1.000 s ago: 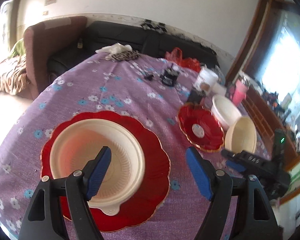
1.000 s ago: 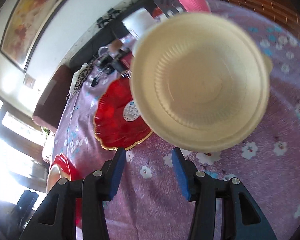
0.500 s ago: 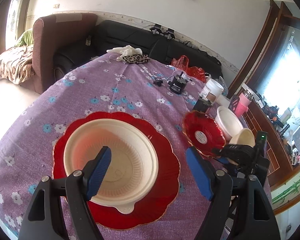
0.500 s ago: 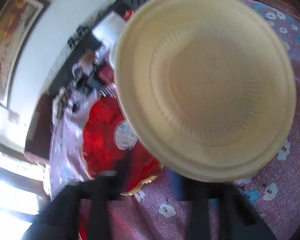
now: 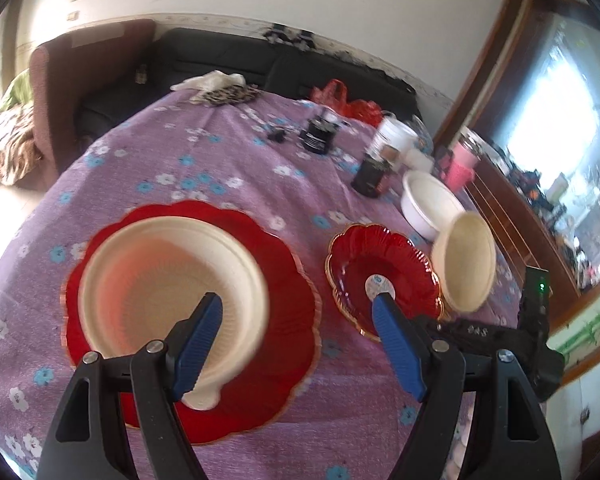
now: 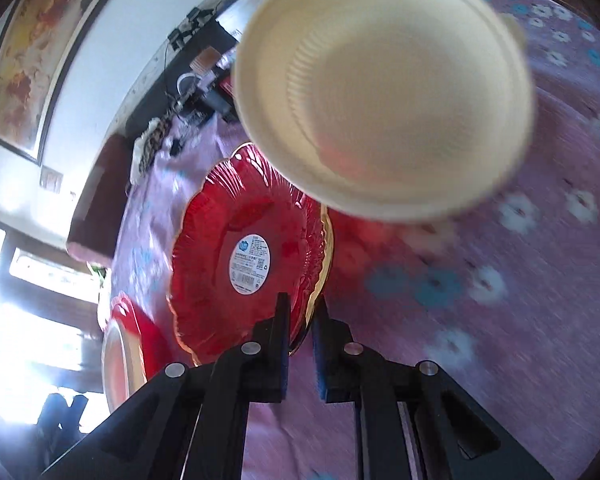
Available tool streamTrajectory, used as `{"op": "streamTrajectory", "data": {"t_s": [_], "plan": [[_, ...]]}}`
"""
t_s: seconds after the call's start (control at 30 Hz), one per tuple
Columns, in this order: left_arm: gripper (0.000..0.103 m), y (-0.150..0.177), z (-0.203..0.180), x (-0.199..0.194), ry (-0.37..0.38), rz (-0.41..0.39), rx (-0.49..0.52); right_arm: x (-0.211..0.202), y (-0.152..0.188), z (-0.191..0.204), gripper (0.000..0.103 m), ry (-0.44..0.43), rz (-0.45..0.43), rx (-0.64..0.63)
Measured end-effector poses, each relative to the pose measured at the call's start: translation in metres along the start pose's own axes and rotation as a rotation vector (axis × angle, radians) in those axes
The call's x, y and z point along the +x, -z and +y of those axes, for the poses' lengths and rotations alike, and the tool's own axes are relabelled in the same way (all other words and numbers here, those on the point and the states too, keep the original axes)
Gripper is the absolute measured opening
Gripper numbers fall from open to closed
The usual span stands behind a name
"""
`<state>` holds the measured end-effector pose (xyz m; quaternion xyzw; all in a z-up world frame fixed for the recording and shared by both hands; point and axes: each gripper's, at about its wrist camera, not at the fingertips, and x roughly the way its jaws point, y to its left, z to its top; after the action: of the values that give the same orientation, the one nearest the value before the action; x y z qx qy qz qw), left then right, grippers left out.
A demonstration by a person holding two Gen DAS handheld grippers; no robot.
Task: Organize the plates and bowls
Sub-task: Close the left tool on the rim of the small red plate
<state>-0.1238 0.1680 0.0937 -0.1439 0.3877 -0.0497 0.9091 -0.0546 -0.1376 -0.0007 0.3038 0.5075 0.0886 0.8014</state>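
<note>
On the tabletop (image 5: 236,148), the right gripper (image 6: 301,312) had clamped onto the small red plate's (image 6: 220,240) rim, tilting its cream bowl (image 6: 384,92); a second before, its jaws stood apart. The left gripper (image 5: 296,344) stayed apart above the large red plate (image 5: 288,320) and its bowl (image 5: 172,280).

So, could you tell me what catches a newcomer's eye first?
A tilted cream bowl fills the right wrist view, above the small red plate whose gilt rim the right gripper pinches. Left wrist view: a second cream bowl sits on a large red plate beyond the open left gripper.
</note>
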Motion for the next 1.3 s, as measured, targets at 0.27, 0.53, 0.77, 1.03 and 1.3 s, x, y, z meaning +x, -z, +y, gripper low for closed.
{"op": "streamTrajectory", "data": {"t_s": [0.27,0.53,0.77,1.03,1.3], "plan": [[0.077,-0.002,-0.062,0.056,0.003,0.11,0.123,-0.03,0.005,-0.034,0.011,0.055,0.008,-0.048],[0.076,0.0,-0.085,0.118,-0.127,0.214,0.202,-0.033,-0.001,-0.039,0.011,0.061,-0.011,-0.061],[0.076,0.01,-0.089,0.131,-0.104,0.253,0.223,-0.031,-0.003,-0.046,0.015,0.035,-0.011,-0.05],[0.027,0.024,-0.112,0.135,-0.107,0.26,0.327,-0.035,0.0,-0.047,0.023,0.021,-0.034,-0.056],[0.017,0.026,-0.106,0.116,-0.1,0.236,0.294,-0.044,0.001,-0.045,0.022,0.01,-0.072,-0.071]]}}
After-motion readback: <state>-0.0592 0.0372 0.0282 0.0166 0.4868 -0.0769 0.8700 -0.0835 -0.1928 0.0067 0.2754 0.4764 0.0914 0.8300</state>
